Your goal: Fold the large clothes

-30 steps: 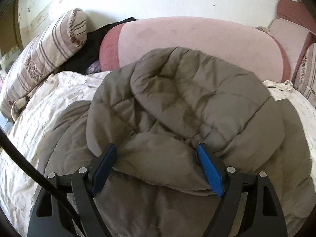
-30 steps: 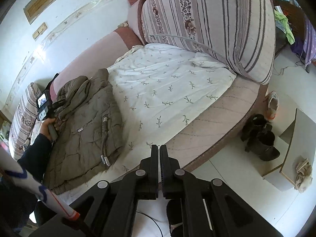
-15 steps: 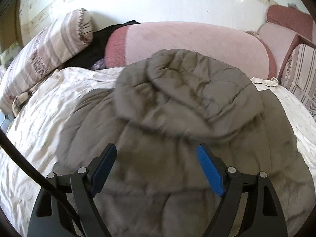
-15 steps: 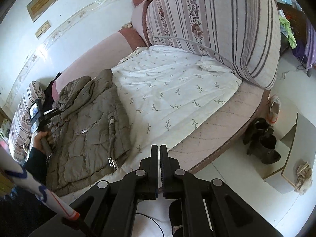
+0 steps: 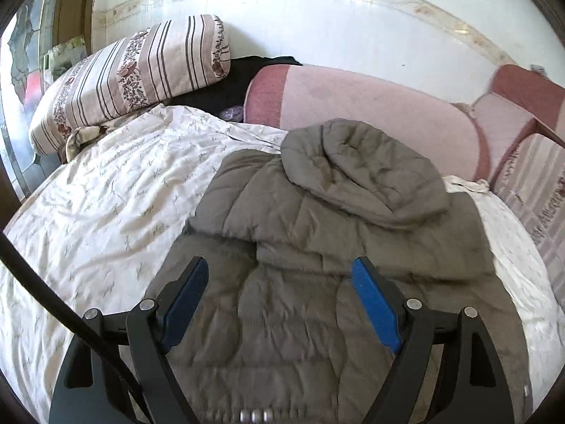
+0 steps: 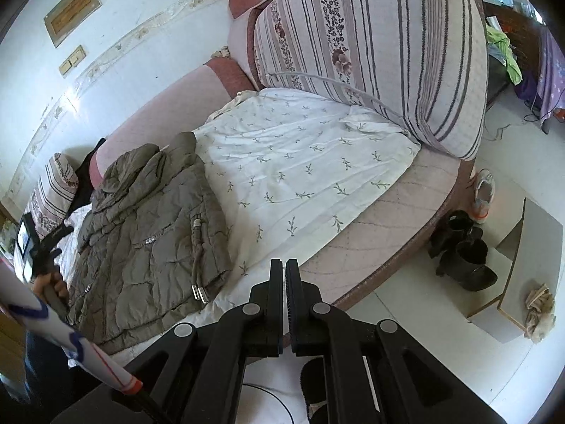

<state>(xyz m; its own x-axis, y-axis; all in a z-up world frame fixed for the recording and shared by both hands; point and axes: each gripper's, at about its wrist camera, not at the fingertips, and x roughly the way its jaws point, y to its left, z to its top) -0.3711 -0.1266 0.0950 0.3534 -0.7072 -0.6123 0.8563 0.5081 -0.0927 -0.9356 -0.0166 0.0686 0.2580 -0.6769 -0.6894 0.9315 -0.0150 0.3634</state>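
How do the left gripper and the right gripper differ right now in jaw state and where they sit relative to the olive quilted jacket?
The left gripper has its blue-padded jaws wide open; the right gripper has its jaws shut. The left gripper hangs over the olive quilted jacket, with jacket fabric showing between its fingers; the right gripper sits off to the side, past the bed's edge, away from the jacket. Neither grips anything.

Olive-grey jacket (image 5: 317, 247), sprig-patterned white sheet (image 5: 116, 212)
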